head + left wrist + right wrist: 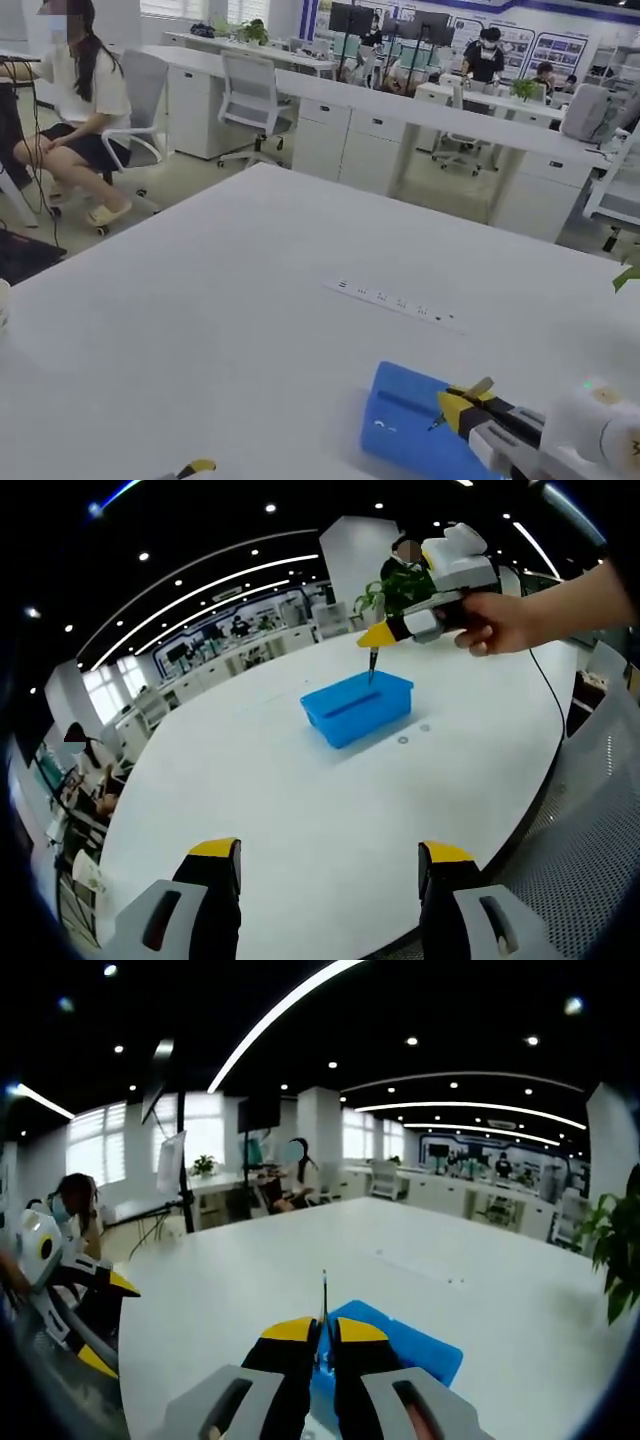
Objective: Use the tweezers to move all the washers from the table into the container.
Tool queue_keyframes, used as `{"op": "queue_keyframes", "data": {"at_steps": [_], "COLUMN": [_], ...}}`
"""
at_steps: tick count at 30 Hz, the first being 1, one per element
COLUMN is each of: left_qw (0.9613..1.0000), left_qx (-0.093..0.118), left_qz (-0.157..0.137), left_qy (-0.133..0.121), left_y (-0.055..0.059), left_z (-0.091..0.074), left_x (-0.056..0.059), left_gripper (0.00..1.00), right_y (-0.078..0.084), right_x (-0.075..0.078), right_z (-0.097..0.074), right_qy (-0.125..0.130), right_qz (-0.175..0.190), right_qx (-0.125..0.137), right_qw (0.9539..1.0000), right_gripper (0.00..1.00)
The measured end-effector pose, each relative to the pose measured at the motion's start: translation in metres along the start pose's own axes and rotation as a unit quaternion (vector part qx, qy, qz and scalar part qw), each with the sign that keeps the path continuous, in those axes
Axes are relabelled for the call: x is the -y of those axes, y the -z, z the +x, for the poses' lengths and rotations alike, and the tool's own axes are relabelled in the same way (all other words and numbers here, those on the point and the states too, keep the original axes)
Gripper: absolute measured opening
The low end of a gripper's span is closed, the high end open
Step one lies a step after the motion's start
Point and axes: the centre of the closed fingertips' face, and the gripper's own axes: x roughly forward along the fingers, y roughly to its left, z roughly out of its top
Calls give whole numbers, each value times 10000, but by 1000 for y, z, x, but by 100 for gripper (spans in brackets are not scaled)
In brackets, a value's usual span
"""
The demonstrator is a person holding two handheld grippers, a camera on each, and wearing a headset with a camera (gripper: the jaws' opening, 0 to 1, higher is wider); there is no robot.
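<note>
Over the blue container (350, 725) the right gripper (378, 636) clamps the tweezers (372, 666), likely a drop-off; left gripper (328, 860) gapes empty; next, washers (403, 740) alongside need pinching.

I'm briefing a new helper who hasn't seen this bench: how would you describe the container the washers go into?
Start at the big white table. Below the tweezers held in the right gripper sits the container, a shallow rectangular tray. It is bright blue, unlike the two tiny pale washers lying on the table beside it.
</note>
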Motion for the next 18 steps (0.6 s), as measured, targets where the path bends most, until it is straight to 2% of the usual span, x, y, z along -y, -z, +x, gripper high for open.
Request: {"op": "queue_keyframes", "data": {"at_steps": [13, 18], "left_qw": [10000, 10000], "left_qx": [-12, 41], "left_qz": [-8, -27], "left_qy": [-21, -59], "left_y": [1, -1], "left_z": [0, -1], "left_x": [-1, -2], "left_gripper": [73, 72], "right_y": [26, 43], "right_x": [-11, -15], "right_z": [-11, -9], "right_qy": [116, 118], "right_qz": [249, 323], "right_qx": [-113, -303], "right_qw": [9996, 9989], "right_gripper": [3, 3]}}
